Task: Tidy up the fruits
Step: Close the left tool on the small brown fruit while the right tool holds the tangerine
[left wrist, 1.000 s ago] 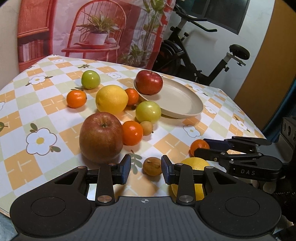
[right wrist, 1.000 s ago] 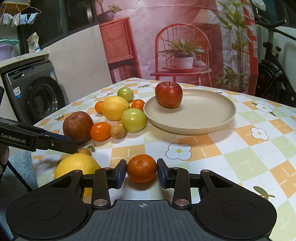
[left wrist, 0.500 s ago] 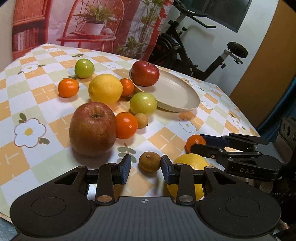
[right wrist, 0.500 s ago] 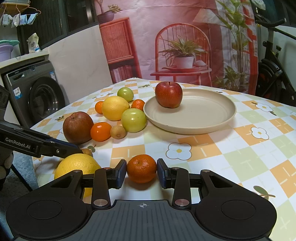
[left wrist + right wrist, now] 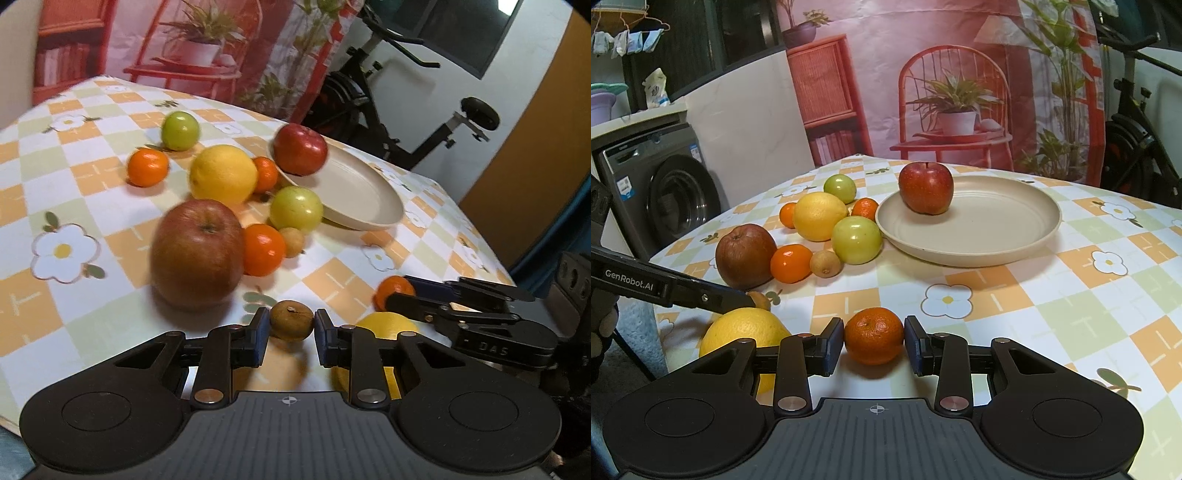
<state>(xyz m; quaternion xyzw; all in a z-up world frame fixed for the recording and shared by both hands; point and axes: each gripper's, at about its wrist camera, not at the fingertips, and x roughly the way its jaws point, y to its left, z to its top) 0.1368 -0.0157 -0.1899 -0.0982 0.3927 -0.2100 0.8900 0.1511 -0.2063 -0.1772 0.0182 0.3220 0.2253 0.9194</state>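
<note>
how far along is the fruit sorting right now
Early. Done: only the red apple sits on the beige round plate. In hand: the left hand-held gripper has just closed on a small brown round fruit, and the right hand-held gripper clamps a small orange mandarin; neither has reached the plate. Left: the other apples, lemons, green fruits and mandarins on the checked tablecloth.

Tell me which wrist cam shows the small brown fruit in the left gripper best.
Left wrist view. The small brown fruit sits centred between the left gripper pads, whose jaws have just closed onto it, stem scar visible. In the right wrist view only a sliver of it peeks past the left gripper's finger, above the yellow citrus.
</note>
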